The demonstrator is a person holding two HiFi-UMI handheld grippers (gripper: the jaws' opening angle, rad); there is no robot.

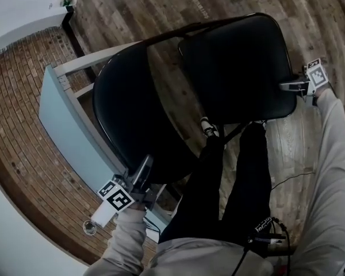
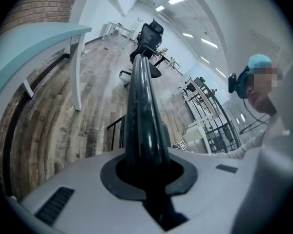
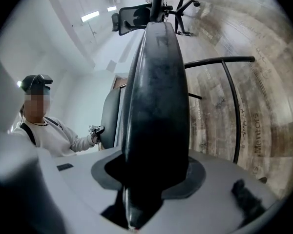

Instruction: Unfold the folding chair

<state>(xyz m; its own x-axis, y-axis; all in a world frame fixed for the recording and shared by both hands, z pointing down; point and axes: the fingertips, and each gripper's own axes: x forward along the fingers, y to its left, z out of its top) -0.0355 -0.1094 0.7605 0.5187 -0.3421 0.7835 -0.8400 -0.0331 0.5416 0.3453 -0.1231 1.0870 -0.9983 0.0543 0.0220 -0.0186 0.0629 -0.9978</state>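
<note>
A black folding chair [image 1: 218, 68] hangs partly spread over the wood floor, with two padded panels side by side in the head view. My left gripper [image 1: 141, 179] is shut on the lower rim of the left panel [image 1: 132, 108]. In the left gripper view [image 2: 145, 177] that glossy black rim [image 2: 139, 111] runs up from between the jaws. My right gripper [image 1: 288, 86] is shut on the right edge of the right panel [image 1: 236, 68]. The thick padded edge [image 3: 156, 96] fills the jaws in the right gripper view [image 3: 144, 182], and a curved frame tube [image 3: 234, 101] shows beside it.
A light blue table [image 1: 63, 119] on a white frame stands close at the left, against a brick wall [image 1: 23, 125]. The person's black-trousered legs [image 1: 230, 183] stand just behind the chair. An office chair [image 2: 149, 33] and a metal rack [image 2: 205, 111] are farther off.
</note>
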